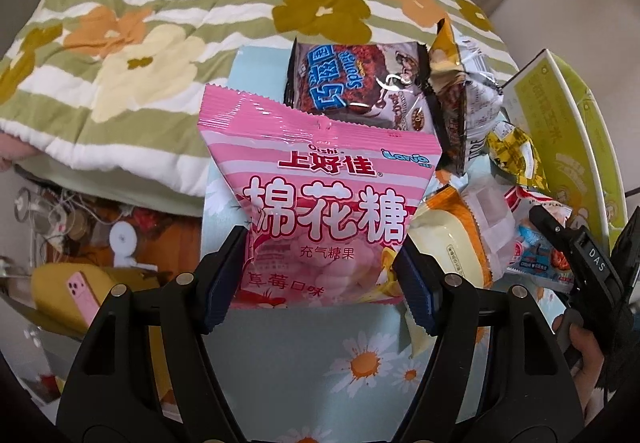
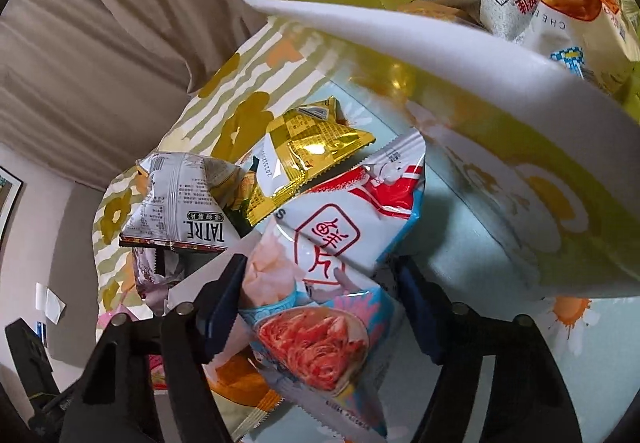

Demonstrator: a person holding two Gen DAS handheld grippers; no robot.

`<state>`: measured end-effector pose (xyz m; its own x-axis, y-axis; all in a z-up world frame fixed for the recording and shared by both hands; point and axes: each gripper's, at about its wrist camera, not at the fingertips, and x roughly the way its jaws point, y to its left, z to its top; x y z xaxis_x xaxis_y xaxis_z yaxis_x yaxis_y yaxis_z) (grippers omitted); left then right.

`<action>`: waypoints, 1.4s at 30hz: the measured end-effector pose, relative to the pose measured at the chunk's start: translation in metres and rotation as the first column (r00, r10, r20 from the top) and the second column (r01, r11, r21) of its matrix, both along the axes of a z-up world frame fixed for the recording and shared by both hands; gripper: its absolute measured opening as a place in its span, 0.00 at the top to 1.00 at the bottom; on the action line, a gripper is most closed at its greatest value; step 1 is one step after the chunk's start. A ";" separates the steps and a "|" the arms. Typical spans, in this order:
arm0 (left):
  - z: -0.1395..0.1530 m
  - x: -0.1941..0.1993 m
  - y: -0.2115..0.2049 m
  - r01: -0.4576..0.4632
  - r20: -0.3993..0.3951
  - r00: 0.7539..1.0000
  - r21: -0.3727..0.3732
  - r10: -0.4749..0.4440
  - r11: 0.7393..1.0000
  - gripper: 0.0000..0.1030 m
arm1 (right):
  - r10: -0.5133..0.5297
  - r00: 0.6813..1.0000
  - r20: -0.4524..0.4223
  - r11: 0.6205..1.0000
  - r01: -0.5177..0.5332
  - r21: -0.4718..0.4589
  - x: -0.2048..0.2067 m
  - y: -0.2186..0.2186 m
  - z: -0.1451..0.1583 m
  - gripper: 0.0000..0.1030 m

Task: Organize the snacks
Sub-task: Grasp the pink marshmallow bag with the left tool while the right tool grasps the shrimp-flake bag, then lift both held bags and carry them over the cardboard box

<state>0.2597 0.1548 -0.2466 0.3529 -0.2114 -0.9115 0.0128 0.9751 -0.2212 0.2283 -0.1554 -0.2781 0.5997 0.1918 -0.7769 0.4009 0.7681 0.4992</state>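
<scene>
In the left wrist view my left gripper [image 1: 320, 275] has its jaws on both sides of a pink marshmallow bag [image 1: 324, 203], which stands upright between the pads. Behind it lie a brown chocolate snack pack [image 1: 352, 87], a white TATRE bag [image 1: 476, 99], a gold packet [image 1: 516, 155] and an orange-cream bun pack [image 1: 452, 243]. In the right wrist view my right gripper [image 2: 320, 307] has a white-blue shrimp chip bag [image 2: 340, 255] between its open jaws; whether the pads press it is unclear. The gold packet [image 2: 312, 155] and TATRE bag [image 2: 180, 199] lie beyond.
A yellow-green cardboard box [image 2: 500, 115] with several snacks inside stands at the right; it also shows in the left wrist view [image 1: 560, 123]. The snacks lie on a daisy-print cloth [image 1: 360, 363]. A flowered quilt [image 1: 160, 23] lies behind. The right gripper's body [image 1: 592, 267] is at the right edge.
</scene>
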 end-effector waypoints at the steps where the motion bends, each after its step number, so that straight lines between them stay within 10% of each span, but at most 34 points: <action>1: 0.002 -0.001 0.000 0.002 0.005 1.000 0.000 -0.002 1.000 0.34 | 0.007 1.000 -0.001 1.000 -0.007 -0.005 -0.002 0.000 0.002 0.39; 17: 0.035 -0.023 -0.017 0.054 0.067 0.996 -0.025 -0.052 0.998 0.34 | 0.090 0.994 0.058 0.995 -0.088 -0.039 -0.047 0.005 0.037 0.49; 29: 0.091 -0.030 -0.053 0.136 0.176 0.977 -0.064 -0.123 0.989 0.34 | 0.257 0.944 0.209 0.960 -0.225 -0.168 -0.065 0.017 0.119 0.49; 42: 0.149 -0.009 -0.168 0.200 0.278 0.945 -0.080 -0.171 0.977 0.34 | 0.346 0.890 0.296 0.921 -0.261 -0.290 -0.033 -0.082 0.182 0.49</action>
